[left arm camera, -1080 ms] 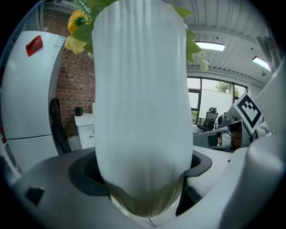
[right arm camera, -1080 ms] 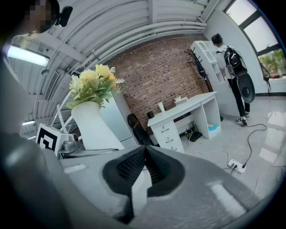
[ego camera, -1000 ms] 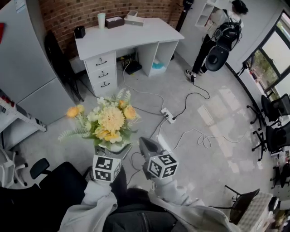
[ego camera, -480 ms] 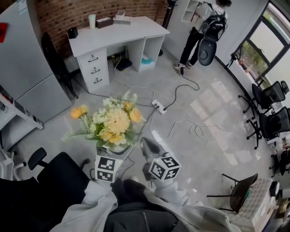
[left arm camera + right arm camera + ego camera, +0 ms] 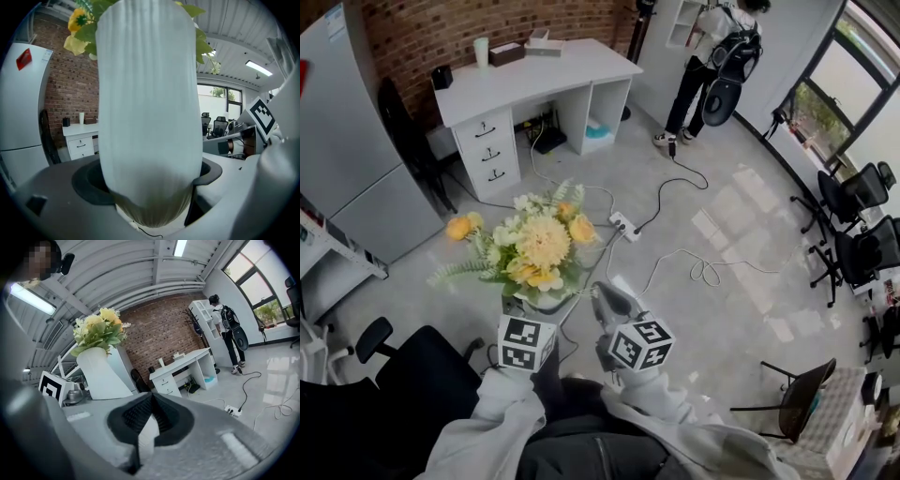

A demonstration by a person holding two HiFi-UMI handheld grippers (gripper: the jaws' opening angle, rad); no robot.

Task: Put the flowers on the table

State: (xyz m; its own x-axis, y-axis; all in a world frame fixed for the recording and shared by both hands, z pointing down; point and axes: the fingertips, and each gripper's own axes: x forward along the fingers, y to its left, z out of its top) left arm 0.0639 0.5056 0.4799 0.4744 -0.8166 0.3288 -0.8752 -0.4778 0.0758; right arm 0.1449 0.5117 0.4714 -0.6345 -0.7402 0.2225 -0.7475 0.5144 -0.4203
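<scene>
A bunch of yellow and white flowers (image 5: pixel 529 247) stands in a white ribbed vase (image 5: pixel 147 117), and my left gripper (image 5: pixel 525 323) is shut on the vase, holding it upright above the floor. In the left gripper view the vase fills the space between the jaws. The flowers (image 5: pixel 99 330) and vase also show at the left of the right gripper view. My right gripper (image 5: pixel 609 307) is beside the vase on its right, shut with nothing in it. The white desk (image 5: pixel 546 75) with drawers stands against the brick wall, far ahead.
On the desk are a cup (image 5: pixel 481 51) and boxes (image 5: pixel 507 53). Cables and a power strip (image 5: pixel 624 226) lie on the grey floor. A person with a backpack (image 5: pixel 712 52) stands at the far right. A black office chair (image 5: pixel 403 375) is at my lower left, more chairs (image 5: pixel 853 234) at the right.
The view has moved forward across the floor toward the desk; the vase and both grippers keep the same places relative to me.
</scene>
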